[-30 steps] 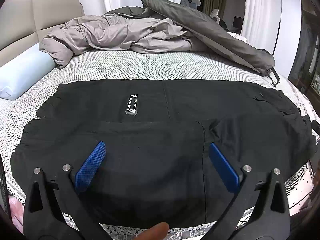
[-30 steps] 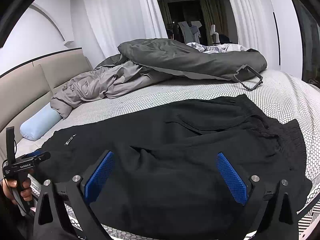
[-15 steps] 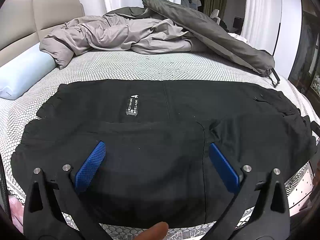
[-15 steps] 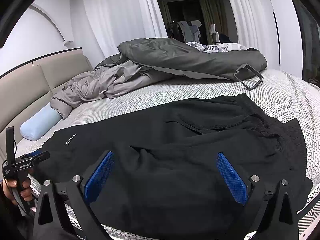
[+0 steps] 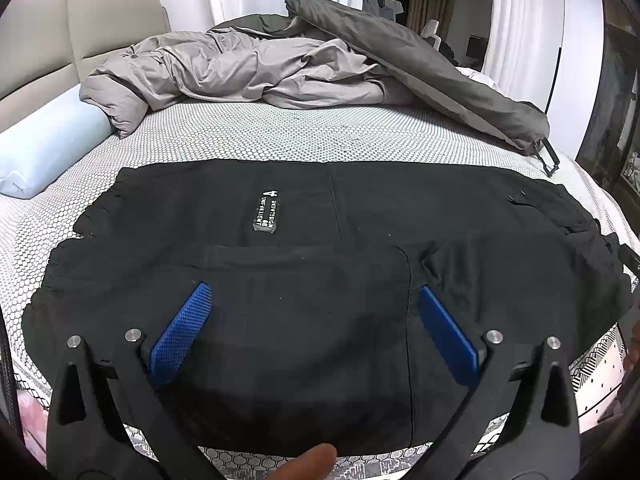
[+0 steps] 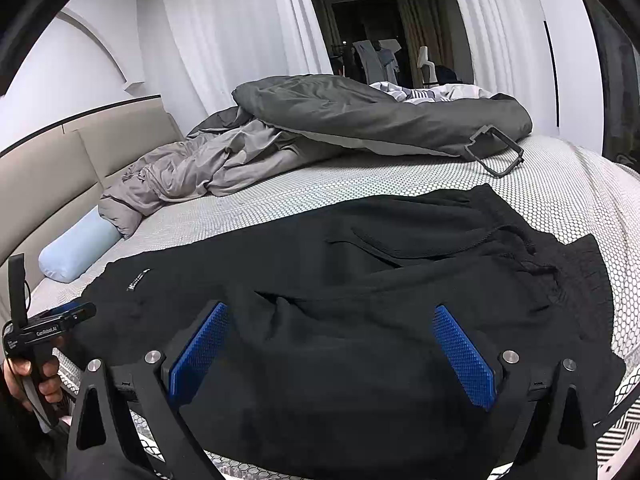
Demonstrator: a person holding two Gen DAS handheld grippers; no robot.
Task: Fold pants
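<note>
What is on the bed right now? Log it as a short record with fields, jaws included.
surface: bed with a dotted white cover
garment: black pants spread flat across the near edge, label facing up
waistband end: bunched, toward the right
behind garment: crumpled grey duvet; light blue bolster on the left
left gripper: jaws open, holding nothing
right gripper: jaws open, holding nothing
fold status: not yet started
</note>
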